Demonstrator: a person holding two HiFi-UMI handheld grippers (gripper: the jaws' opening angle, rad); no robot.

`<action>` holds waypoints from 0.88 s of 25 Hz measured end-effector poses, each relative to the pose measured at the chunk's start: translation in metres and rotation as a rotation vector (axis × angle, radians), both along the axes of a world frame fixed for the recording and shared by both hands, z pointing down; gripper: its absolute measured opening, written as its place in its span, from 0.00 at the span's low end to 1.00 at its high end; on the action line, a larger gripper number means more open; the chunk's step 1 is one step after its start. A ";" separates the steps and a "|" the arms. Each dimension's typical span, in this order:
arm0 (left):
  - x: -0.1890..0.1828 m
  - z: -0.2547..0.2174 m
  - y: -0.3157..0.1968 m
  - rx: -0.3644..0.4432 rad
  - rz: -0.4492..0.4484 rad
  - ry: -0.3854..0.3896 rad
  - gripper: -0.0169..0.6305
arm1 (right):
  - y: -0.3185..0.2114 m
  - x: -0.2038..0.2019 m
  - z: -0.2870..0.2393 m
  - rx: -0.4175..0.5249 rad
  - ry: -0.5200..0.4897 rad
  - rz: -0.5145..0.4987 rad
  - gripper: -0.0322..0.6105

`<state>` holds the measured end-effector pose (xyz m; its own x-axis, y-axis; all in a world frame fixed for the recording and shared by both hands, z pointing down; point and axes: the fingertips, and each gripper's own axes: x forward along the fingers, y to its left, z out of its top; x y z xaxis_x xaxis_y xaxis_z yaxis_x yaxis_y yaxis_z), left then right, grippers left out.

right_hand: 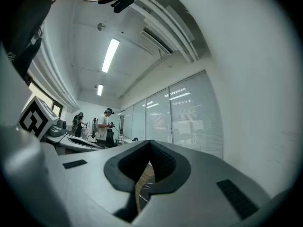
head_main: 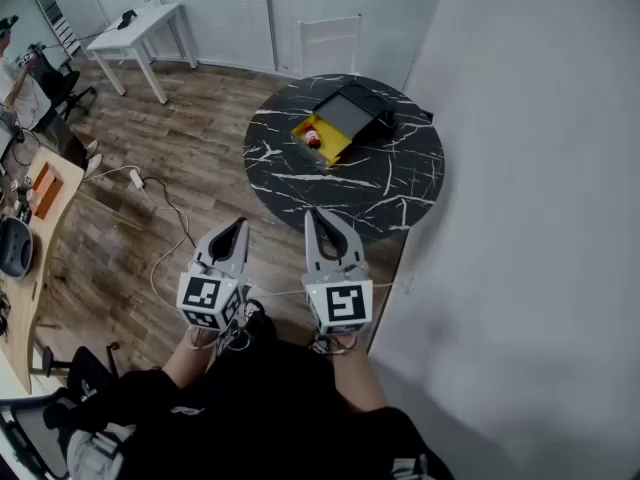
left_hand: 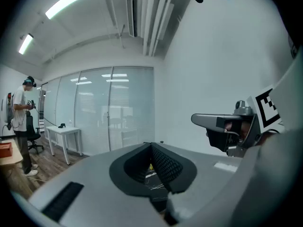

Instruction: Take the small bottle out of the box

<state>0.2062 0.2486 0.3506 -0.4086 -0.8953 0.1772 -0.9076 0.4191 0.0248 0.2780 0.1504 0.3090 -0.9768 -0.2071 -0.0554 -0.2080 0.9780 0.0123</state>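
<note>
On a round black marble table [head_main: 400, 183] lies an open box [head_main: 345, 120] with a black lid and a yellow inside. A small bottle [head_main: 313, 138] with a red cap rests in the yellow part. Both grippers hang over the wooden floor, well short of the table's near edge. My left gripper [head_main: 240, 225] [left_hand: 151, 146] is shut with nothing in it. My right gripper [head_main: 313, 214] [right_hand: 150, 143] is also shut and empty. A sliver of the table shows between the jaws in both gripper views.
A white wall [head_main: 540, 168] rises just right of the table. A white desk [head_main: 140, 26] stands far left, a wooden desk [head_main: 40, 203] along the left edge. A white cable [head_main: 165, 208] trails over the floor. A person [head_main: 18, 73] stands at top left.
</note>
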 end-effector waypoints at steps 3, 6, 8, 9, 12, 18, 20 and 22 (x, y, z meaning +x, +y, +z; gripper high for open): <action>-0.009 0.003 0.004 -0.003 -0.002 0.002 0.02 | 0.007 -0.011 0.001 0.010 0.001 -0.013 0.04; -0.022 0.007 0.013 -0.008 -0.016 0.010 0.02 | 0.018 -0.027 0.004 0.016 0.011 -0.035 0.04; -0.032 0.009 0.022 -0.014 -0.026 0.011 0.02 | 0.025 -0.041 0.007 0.007 0.013 -0.051 0.04; -0.038 0.011 0.026 -0.019 -0.032 0.010 0.02 | 0.029 -0.048 0.010 -0.002 0.013 -0.062 0.04; -0.058 0.021 0.042 -0.042 -0.055 0.019 0.02 | 0.044 -0.074 0.020 -0.048 0.012 -0.117 0.04; -0.111 0.036 0.077 -0.044 -0.087 0.051 0.02 | 0.080 -0.142 0.042 -0.078 0.055 -0.181 0.04; -0.135 0.036 0.089 -0.036 -0.101 0.049 0.02 | 0.091 -0.168 0.042 -0.078 0.052 -0.188 0.04; -0.161 0.035 0.101 -0.029 -0.110 0.047 0.02 | 0.099 -0.196 0.041 -0.073 0.038 -0.190 0.04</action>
<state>0.0449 0.3493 0.3855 -0.4951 -0.8396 0.2236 -0.8540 0.5176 0.0526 0.0824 0.2491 0.3495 -0.9997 -0.0206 -0.0091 -0.0201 0.9982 -0.0560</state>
